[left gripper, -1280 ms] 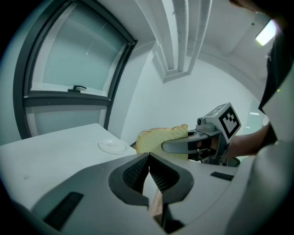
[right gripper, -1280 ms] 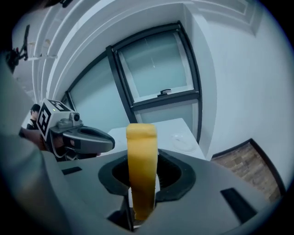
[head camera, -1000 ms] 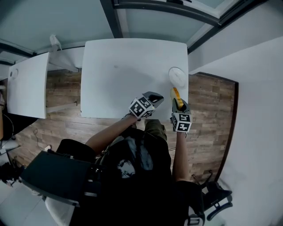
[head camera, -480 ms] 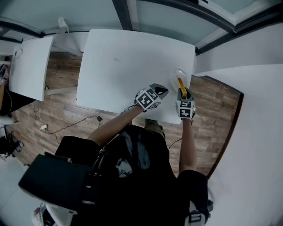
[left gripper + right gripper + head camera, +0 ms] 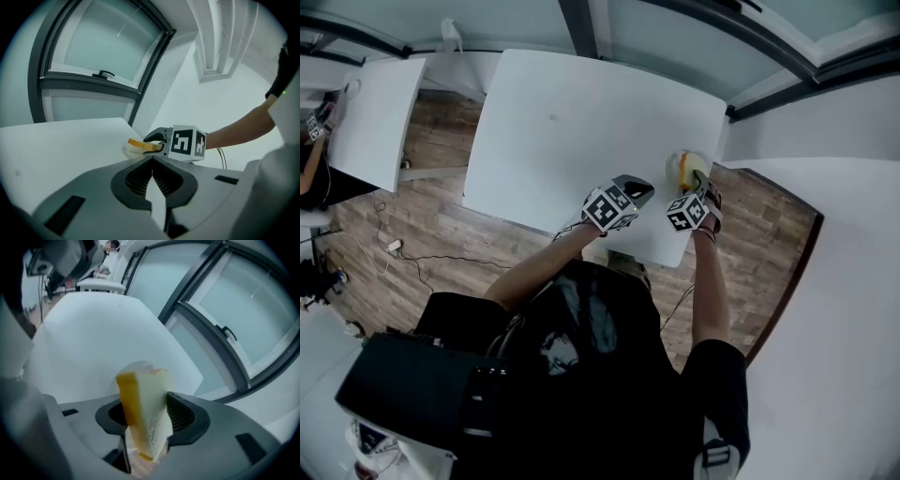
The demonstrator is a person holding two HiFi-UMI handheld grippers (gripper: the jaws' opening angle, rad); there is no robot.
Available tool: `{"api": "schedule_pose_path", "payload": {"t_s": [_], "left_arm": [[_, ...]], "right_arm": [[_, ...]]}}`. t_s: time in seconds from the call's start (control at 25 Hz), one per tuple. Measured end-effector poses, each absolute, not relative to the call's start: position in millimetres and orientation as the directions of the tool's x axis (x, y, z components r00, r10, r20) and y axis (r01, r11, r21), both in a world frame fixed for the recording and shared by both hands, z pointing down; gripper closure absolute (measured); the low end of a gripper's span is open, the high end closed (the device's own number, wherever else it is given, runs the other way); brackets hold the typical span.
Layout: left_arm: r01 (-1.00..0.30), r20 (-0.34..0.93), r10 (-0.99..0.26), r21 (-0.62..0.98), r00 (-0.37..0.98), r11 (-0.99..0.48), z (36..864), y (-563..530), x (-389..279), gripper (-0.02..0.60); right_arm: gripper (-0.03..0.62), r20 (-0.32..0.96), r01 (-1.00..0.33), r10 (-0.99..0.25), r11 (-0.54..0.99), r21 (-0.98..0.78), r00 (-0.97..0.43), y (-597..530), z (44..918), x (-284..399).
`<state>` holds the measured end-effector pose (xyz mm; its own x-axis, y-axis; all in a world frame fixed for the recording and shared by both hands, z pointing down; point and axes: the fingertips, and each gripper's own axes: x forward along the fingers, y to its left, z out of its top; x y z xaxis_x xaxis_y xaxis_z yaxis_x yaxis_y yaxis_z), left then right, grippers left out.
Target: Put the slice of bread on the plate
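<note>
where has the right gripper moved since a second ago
Yes: the right gripper went from off the table edge to over the plate. Its jaws are opening, slice of bread between them.

You wear a black short-sleeved T-shirt (image 5: 609,375) with a pale print (image 5: 551,349) on the chest, at seven o'clock from your hands. Your left claw (image 5: 637,189) and right claw (image 5: 701,180) are grey shells with black ribbed pads (image 5: 136,180). Each carries a white cube (image 5: 609,208) printed with black square markers. The right claw's jaws are opening, with the slice of bread (image 5: 145,413) between them. A thin dark cable (image 5: 220,157) hangs under your right forearm, at four o'clock from that cube.
</note>
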<state>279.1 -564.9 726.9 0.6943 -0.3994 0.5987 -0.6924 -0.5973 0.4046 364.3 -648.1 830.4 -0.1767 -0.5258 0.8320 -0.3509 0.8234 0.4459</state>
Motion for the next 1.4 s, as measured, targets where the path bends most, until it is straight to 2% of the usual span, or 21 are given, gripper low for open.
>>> {"api": "schedule_pose_path", "payload": {"t_s": [0.08,0.24,0.32,0.4,0.56,0.6,0.8,0.88,1.04,1.4], "left_arm": [[-0.697,0.595,-0.405,0.416,0.695,-0.584,726,-563,276,0.577],[-0.698,0.592,-0.405,0.427,0.696,-0.575,724,-558,272,0.577],[-0.693,0.590,-0.401,0.429,0.701,-0.579,723,-555,272,0.577],[-0.689,0.583,-0.404,0.428,0.705,-0.584,719,-552,270,0.577],[-0.677,0.556,-0.417,0.425,0.719,-0.601,705,-545,267,0.577],[-0.670,0.548,-0.417,0.421,0.725,-0.611,701,-544,266,0.577],[-0.627,0.504,-0.415,0.381,0.757,-0.680,676,-532,270,0.577],[-0.605,0.477,-0.417,0.361,0.773,-0.709,663,-526,273,0.577],[-0.567,0.451,-0.399,0.342,0.799,-0.750,656,-517,282,0.577],[-0.546,0.418,-0.412,0.279,0.810,-0.790,645,-519,291,0.577]], "right_arm": [[0.341,0.871,-0.366,-0.427,0.872,0.325,-0.242,-637,836,356],[0.231,0.906,-0.379,-0.259,0.917,0.122,-0.335,-614,838,343],[0.206,0.899,-0.406,-0.216,0.913,0.047,-0.382,-604,833,339],[0.206,0.874,-0.465,-0.241,0.885,0.019,-0.423,-597,819,335],[0.207,0.778,-0.612,-0.369,0.791,-0.024,-0.508,-573,768,328],[0.215,0.750,-0.640,-0.410,0.768,-0.022,-0.518,-565,755,326],[0.483,0.614,-0.846,-0.676,0.533,0.024,-0.408,-538,689,345],[0.562,0.560,-0.915,-0.756,0.403,-0.010,-0.339,-529,664,360],[0.580,0.495,-0.960,-0.832,0.278,-0.021,-0.251,-519,634,378],[0.580,0.471,-0.978,-0.861,0.209,-0.014,-0.191,-504,629,394]]}}
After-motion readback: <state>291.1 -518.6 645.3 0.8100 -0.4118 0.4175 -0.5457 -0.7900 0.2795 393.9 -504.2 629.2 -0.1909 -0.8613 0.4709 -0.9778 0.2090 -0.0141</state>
